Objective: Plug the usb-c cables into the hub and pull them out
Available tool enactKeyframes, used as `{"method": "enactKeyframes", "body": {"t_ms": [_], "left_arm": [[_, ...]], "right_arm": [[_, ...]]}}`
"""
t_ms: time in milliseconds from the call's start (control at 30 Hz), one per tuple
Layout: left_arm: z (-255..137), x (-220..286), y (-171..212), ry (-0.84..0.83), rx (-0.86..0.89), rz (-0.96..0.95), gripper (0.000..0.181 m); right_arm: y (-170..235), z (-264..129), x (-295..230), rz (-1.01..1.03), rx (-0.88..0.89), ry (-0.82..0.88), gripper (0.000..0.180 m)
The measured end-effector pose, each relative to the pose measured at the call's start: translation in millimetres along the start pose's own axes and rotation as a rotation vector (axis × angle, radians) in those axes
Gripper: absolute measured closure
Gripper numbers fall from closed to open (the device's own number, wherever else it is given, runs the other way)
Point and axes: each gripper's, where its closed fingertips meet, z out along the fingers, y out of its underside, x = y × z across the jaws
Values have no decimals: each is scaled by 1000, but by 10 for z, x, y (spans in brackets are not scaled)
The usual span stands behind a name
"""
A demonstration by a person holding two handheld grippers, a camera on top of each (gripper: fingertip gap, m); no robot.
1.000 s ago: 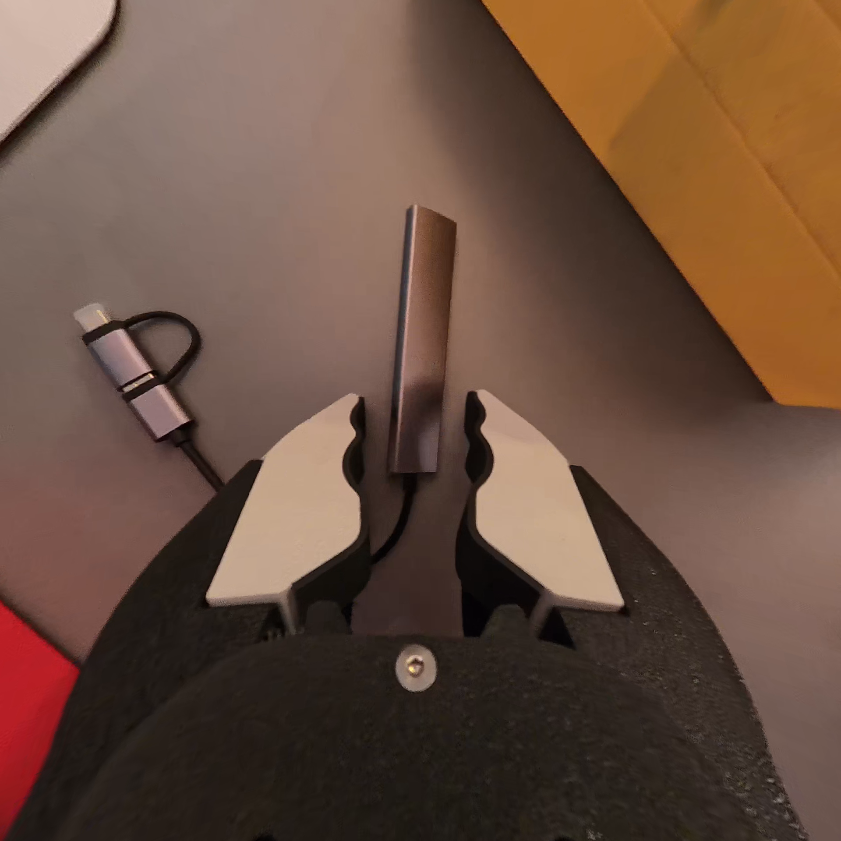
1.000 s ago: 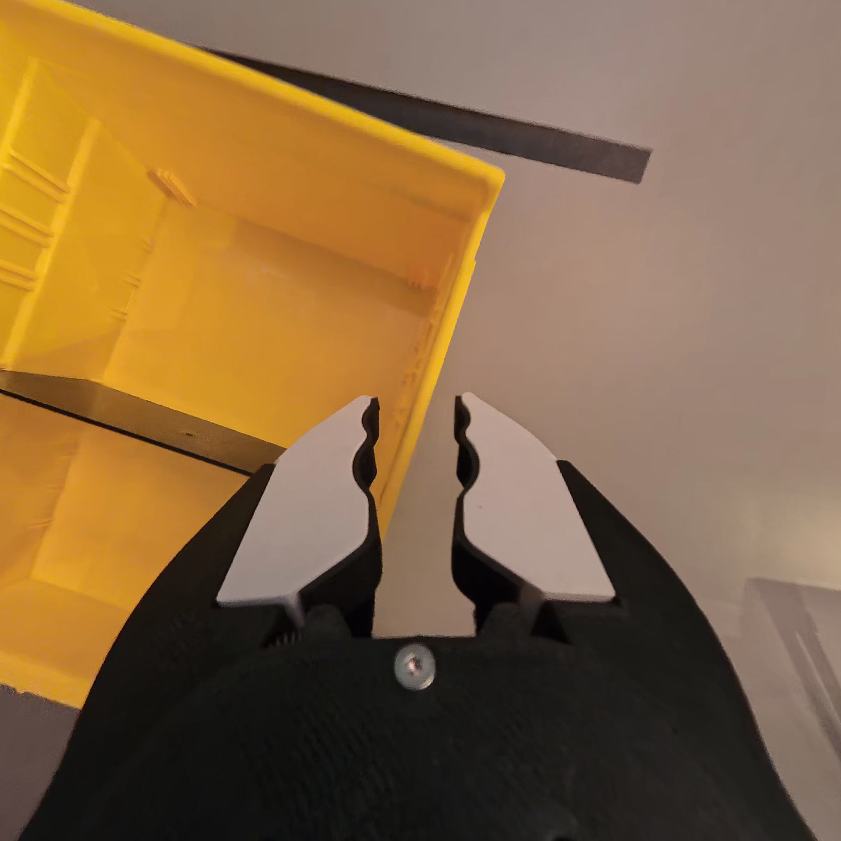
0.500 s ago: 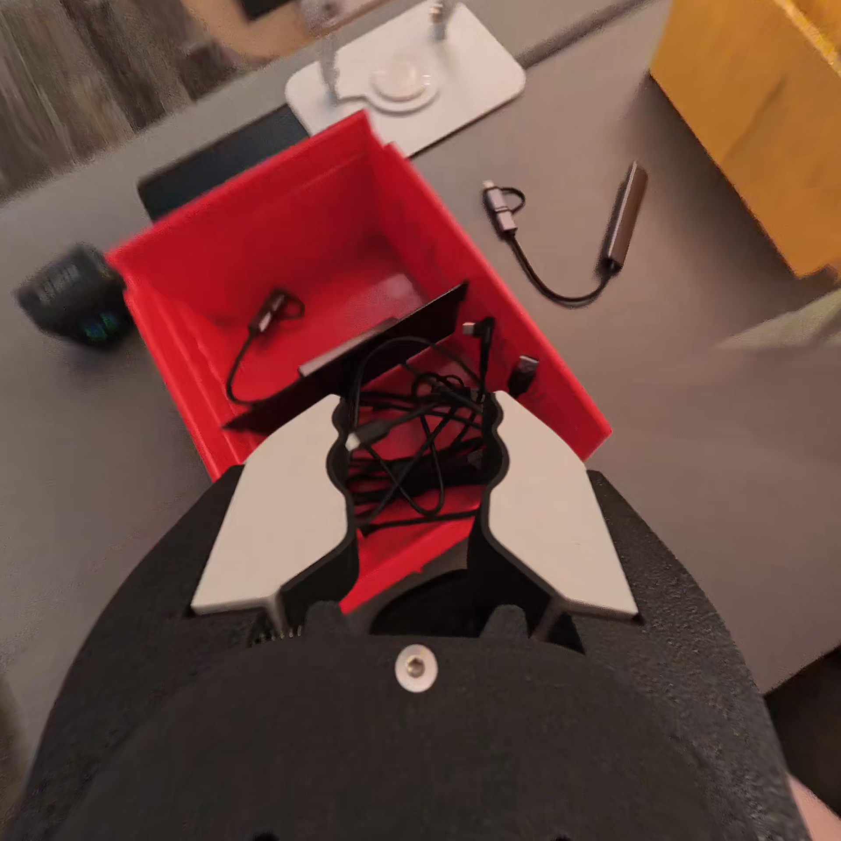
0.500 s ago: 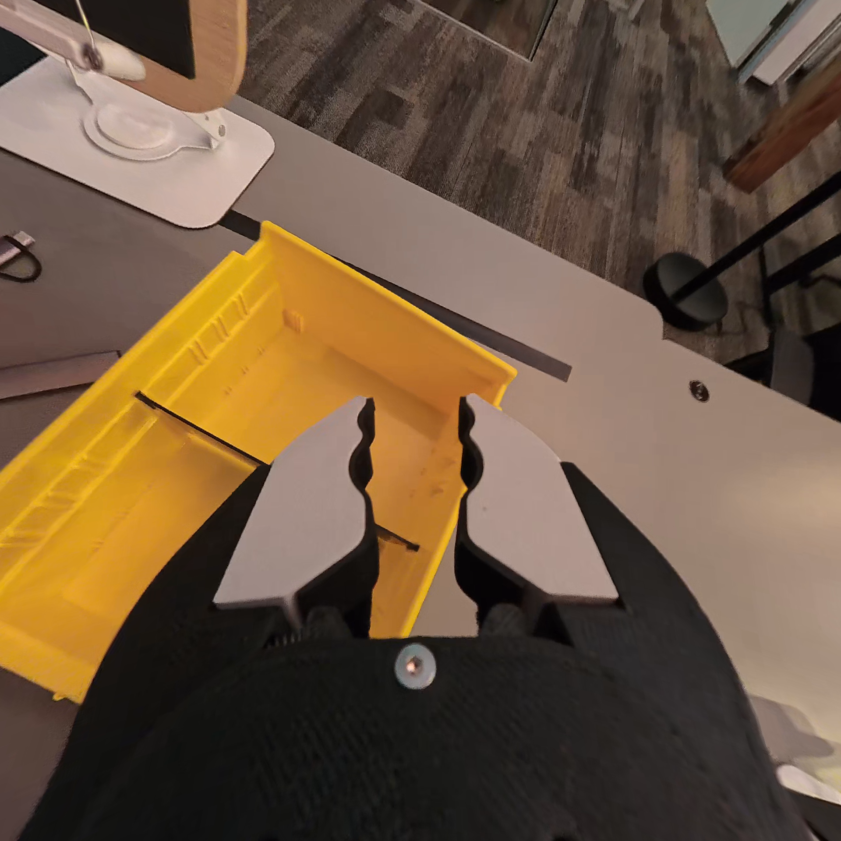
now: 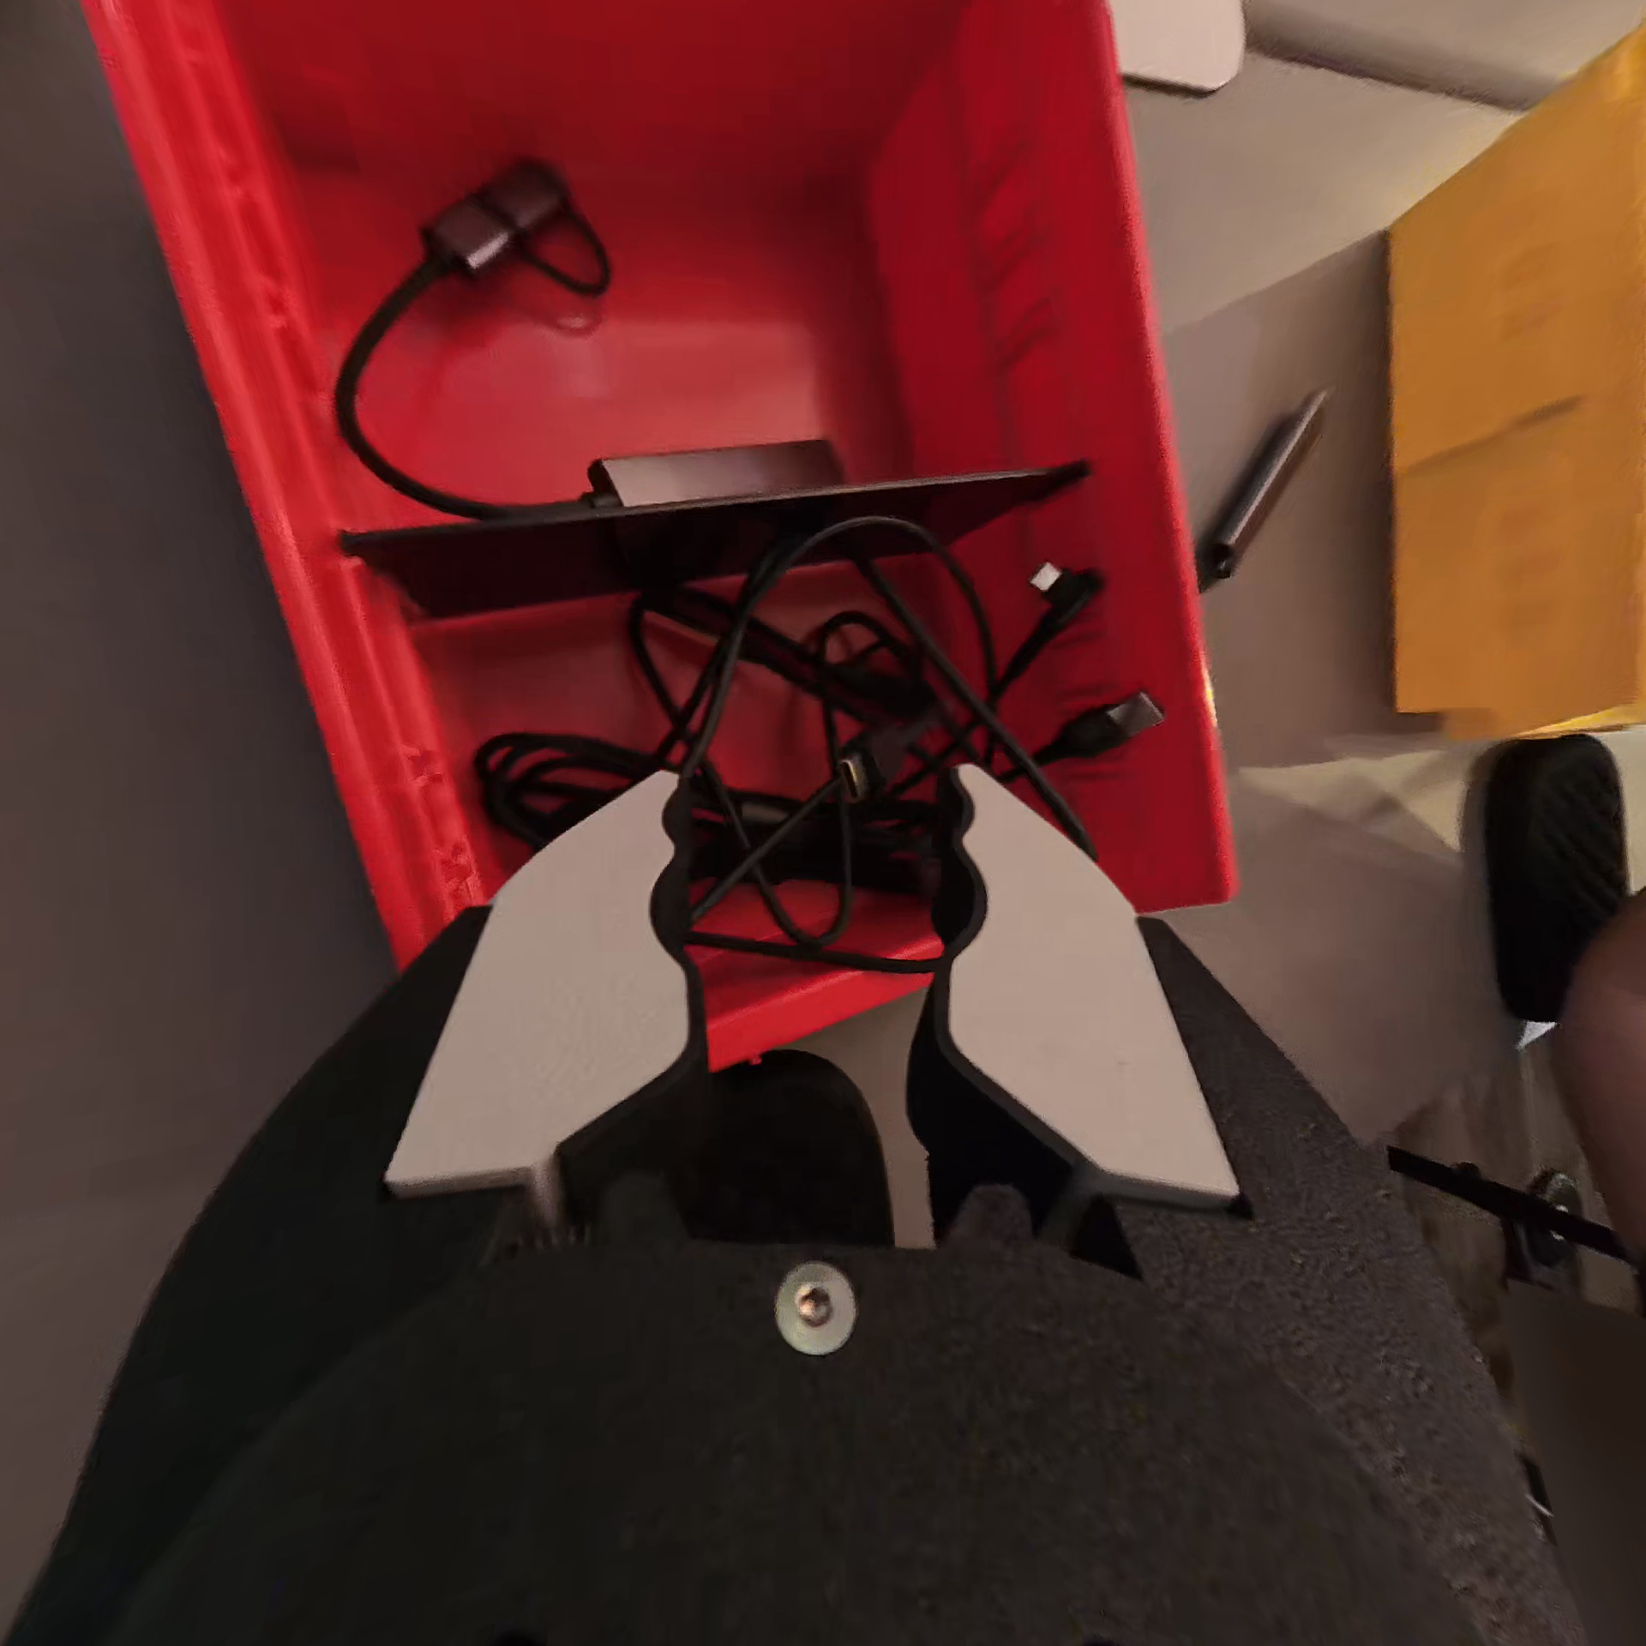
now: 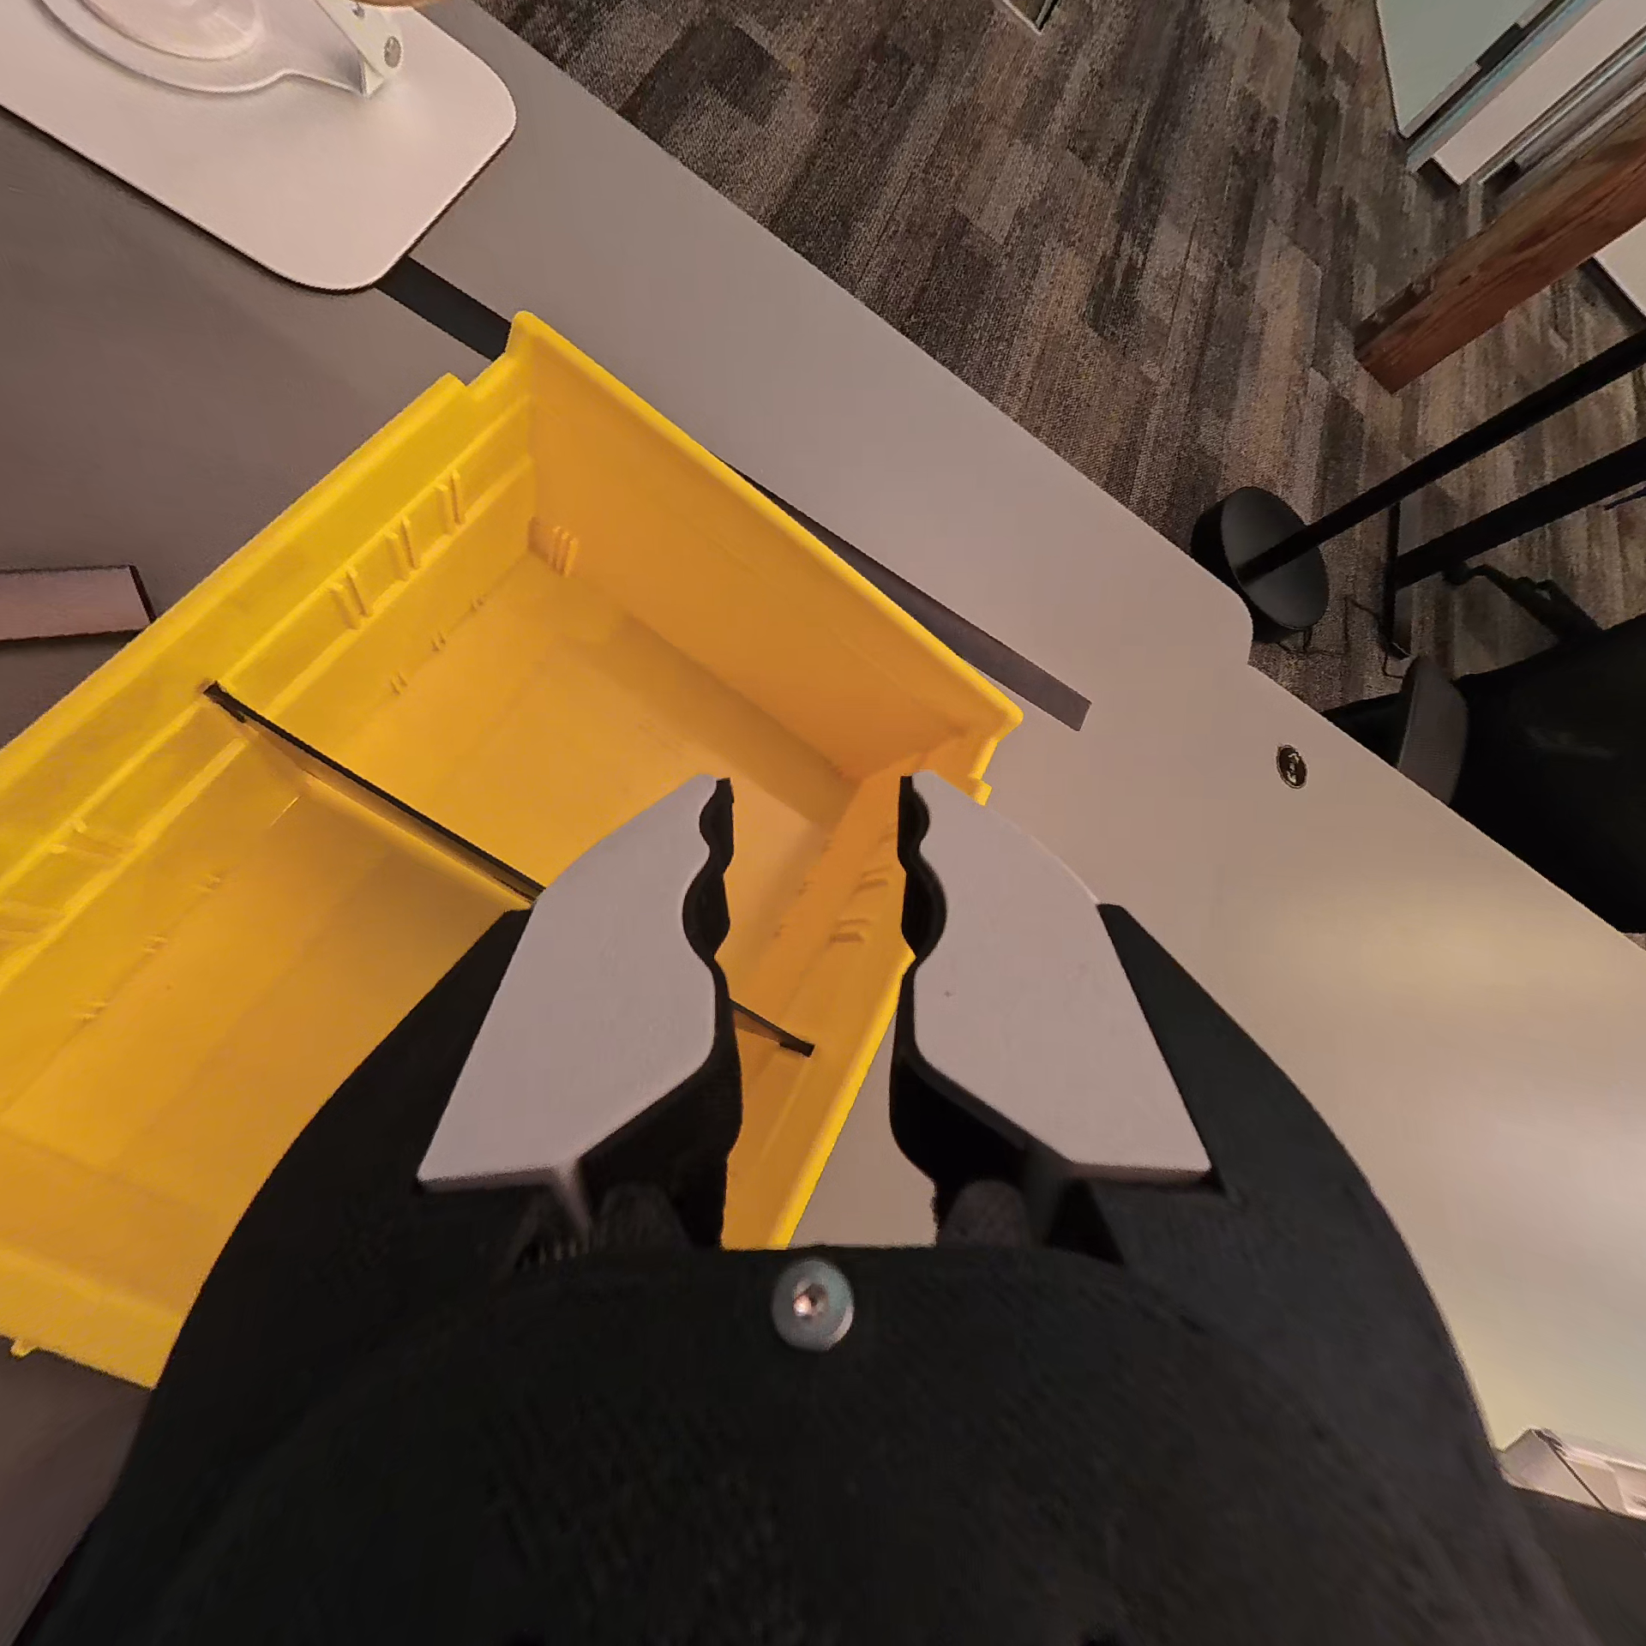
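Left wrist view: left hand-held gripper (image 5: 819, 793), jaws wide apart, empty, above red bin (image 5: 998, 267).
Near compartment: tangled black usb-c cables (image 5: 802, 712).
Far compartment: hub (image 5: 712, 468).
Counter (image 5: 160, 623): second hub (image 5: 1256, 490).
Right wrist view: right hand-held gripper (image 6: 815, 788), jaws parted, empty, over yellow bin (image 6: 623, 499).
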Motion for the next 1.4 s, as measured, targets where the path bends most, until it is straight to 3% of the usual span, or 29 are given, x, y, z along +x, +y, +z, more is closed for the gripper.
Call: {"method": "enactKeyframes", "body": {"t_ms": [100,167,300,567,733,833,900,1033,1233,1400], "left_arm": [[112,117,-15,92,-21,10,141],[183,132,22,116,-64,2,169],[75,177,-18,157,-35,-4,173],[-1076,565,-418,100,509,141,174],[-1590,942,-509,190,769,242,174],[-1870,1093,-537,272,917,263,174],[-1986,1149,-562,323,989,264,174],[-1909,1228,-578,372,958,285,174],[-1782,1259,-616,411,921,298,174],[-1803,1240,-643,473,932,293,174]], "right_arm": [[20,23,1,-2,-8,-6,143],[36,26,19,-3,-15,-1,143],[46,14,29,-9,-13,-3,143],[-56,-7,5,-39,16,29,143],[-509,-195,-183,-110,216,83,143],[-907,-433,-646,-141,418,-24,143],[-1144,-672,-1224,-181,564,-235,144],[-1331,-1110,-2355,-286,758,-581,144],[-1148,-1531,-3724,-414,855,-940,137],[-1386,-1676,-4210,-332,860,-1022,141]]}}
